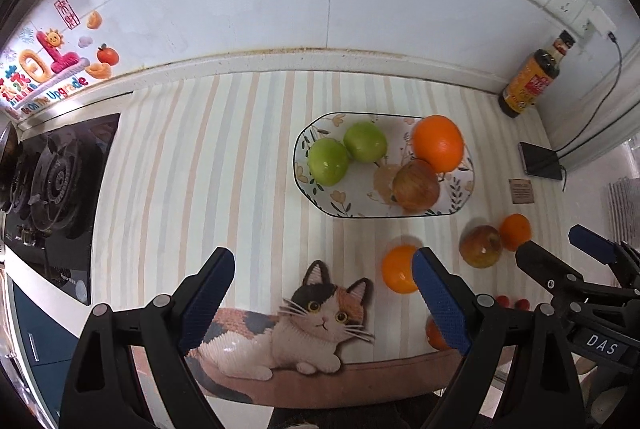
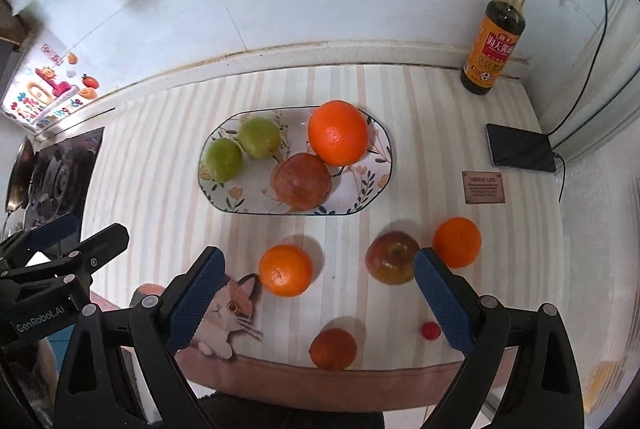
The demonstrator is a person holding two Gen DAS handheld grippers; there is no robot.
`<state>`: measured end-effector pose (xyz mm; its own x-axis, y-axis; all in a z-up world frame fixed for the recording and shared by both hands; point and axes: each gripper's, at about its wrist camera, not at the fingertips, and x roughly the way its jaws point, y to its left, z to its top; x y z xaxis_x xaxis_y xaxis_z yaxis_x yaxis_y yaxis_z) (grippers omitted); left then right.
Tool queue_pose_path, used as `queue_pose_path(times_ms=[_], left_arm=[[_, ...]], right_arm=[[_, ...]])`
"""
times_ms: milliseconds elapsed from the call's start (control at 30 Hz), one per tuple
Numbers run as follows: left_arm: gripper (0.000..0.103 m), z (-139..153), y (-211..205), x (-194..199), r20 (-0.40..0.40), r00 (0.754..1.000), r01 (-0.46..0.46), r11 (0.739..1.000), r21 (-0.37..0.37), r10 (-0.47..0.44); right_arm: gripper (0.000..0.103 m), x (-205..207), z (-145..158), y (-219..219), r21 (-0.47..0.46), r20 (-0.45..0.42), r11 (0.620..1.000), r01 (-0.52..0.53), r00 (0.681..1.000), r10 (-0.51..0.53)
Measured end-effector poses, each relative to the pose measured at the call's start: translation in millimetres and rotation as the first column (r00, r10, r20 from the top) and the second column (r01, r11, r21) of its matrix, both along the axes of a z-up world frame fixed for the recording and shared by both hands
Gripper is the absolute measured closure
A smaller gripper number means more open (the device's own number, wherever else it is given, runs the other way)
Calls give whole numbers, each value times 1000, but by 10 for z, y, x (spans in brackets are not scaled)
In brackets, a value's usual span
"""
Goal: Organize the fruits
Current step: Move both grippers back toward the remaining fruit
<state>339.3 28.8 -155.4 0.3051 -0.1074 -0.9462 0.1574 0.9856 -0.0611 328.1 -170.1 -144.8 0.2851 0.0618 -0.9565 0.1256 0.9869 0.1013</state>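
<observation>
Landmark: the oval floral-patterned ceramic plate (image 2: 376, 185), resting on the striped mat-covered surface (image 2: 160, 165).

On the plate: two green apples (image 2: 260, 137), touching each other at its left end; one large orange (image 2: 338, 132) at its right end; one red apple (image 2: 303, 181) at the near rim, touching the large orange.

Off the plate, on the near side:
- A red-green apple (image 2: 390, 257) near the plate's right corner, with a small orange (image 2: 457, 241) just beside it on the right.
- A second small orange (image 2: 285, 270) near the plate's middle.
- A darker orange fruit (image 2: 333, 348) farther toward the surface's front edge.
- A small red round fruit (image 2: 430, 330), well apart from the plate.

Left claw (image 1: 324, 289): released, jaws wide apart, nothing between them; it hangs over the printed cat figure (image 1: 316, 325) on the mat, left of the near-side fruit.

Right claw (image 2: 318, 285): released, jaws wide apart, holding nothing; the second small orange and the red-green apple appear between its blue pads (image 2: 438, 303), neither visibly touched.

Beyond the plate's right end: a dark sauce bottle with orange label (image 2: 494, 41) against the wall, a black flat device (image 2: 520, 149) with a cable attached, and a small brown tag (image 2: 483, 187). Well left of the plate: a black gas hob (image 1: 56, 197).
</observation>
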Motion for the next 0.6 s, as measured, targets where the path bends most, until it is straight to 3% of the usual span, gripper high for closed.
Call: queue_pose_path(times_ms=[367, 467, 533, 600], left_arm=[[12, 189, -100, -183, 20, 1000, 0, 999, -32, 1], [12, 109, -174, -144, 4, 1000, 12, 1000, -28, -12], [1, -3, -276, -97, -10, 999, 33, 999, -3, -33], [1, -109, -358, -66, -23, 998, 51, 999, -7, -51]], right_arm=[[5, -235, 234, -53, 54, 47, 998, 13, 999, -15], [5, -222, 151, -151, 87, 31, 995, 38, 999, -41], [5, -198, 3, -273, 112, 0, 991, 72, 997, -72], [5, -191, -130, -380, 121, -25, 987, 103, 995, -101]])
